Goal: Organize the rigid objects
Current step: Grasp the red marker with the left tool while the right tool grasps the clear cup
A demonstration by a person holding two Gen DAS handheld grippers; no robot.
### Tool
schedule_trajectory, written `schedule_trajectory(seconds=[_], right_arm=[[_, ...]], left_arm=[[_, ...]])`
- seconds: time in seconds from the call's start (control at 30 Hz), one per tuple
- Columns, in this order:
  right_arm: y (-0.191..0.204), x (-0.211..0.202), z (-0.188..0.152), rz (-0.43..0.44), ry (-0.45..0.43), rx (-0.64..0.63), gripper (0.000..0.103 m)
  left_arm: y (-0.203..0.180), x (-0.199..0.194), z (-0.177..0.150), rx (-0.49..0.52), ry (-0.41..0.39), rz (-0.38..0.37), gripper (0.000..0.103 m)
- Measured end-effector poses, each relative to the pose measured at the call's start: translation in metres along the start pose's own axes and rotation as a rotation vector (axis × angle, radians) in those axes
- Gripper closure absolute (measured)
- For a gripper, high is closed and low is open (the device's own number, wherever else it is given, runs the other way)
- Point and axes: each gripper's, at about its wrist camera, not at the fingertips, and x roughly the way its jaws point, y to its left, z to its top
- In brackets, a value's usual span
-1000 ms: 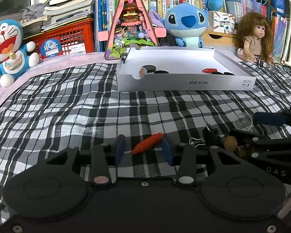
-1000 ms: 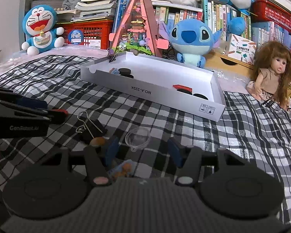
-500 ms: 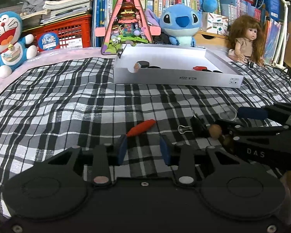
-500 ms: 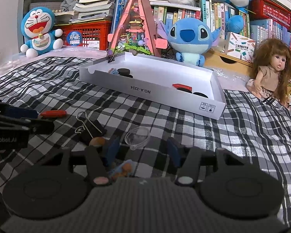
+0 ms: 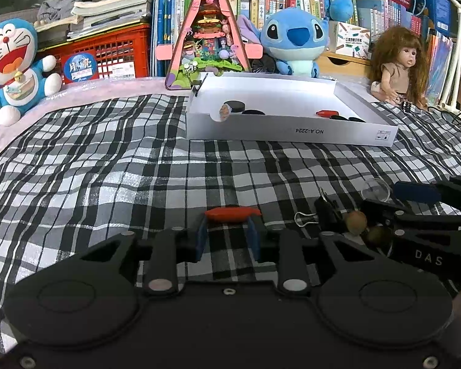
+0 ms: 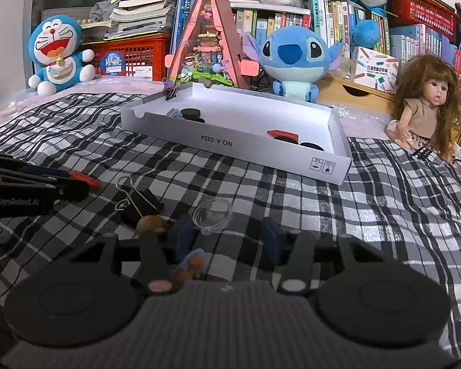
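Note:
A red oblong piece (image 5: pixel 232 214) lies crosswise on the plaid cloth right at the tips of my left gripper (image 5: pixel 227 230). Its jaws are opening and the blue pads (image 5: pixel 200 238) do not press on the piece. In the right wrist view the same piece (image 6: pixel 84 180) shows at that gripper's tip. My right gripper (image 6: pixel 227 230) is closing, with a clear plastic dome (image 6: pixel 212 216) just ahead between its fingertips, untouched. A white open box (image 5: pixel 289 135) stands farther back, holding black discs (image 5: pixel 234 106) and a red piece (image 5: pixel 325 113).
A black binder clip (image 6: pixel 141 204), a brown bead (image 6: pixel 150 224) and a small orange-blue figure (image 6: pixel 190 266) lie by the right gripper's left finger. Plush toys, a doll (image 6: pixel 427 107), a red crate and bookshelves line the back.
The red piece lay slanted between the left fingers, then ahead of the left finger, and now sits crosswise at the tips. The right jaws have narrowed a little.

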Motion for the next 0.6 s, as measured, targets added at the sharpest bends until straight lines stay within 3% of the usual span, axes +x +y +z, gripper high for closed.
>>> schedule_trajectory(seconds=[0.07, 0.33, 0.6], right_arm=[[0.000, 0.000, 0.000, 0.001, -0.003, 0.001, 0.046], [0.001, 0.002, 0.001, -0.001, -0.013, 0.013, 0.046], [0.001, 0.004, 0.002, -0.017, -0.029, 0.028, 0.041]], left_arm=[[-0.003, -0.001, -0.002, 0.014, -0.016, 0.011, 0.062], [-0.015, 0.004, -0.004, 0.032, -0.035, 0.049, 0.055], [-0.013, 0.011, -0.001, -0.005, -0.032, 0.050, 0.061]])
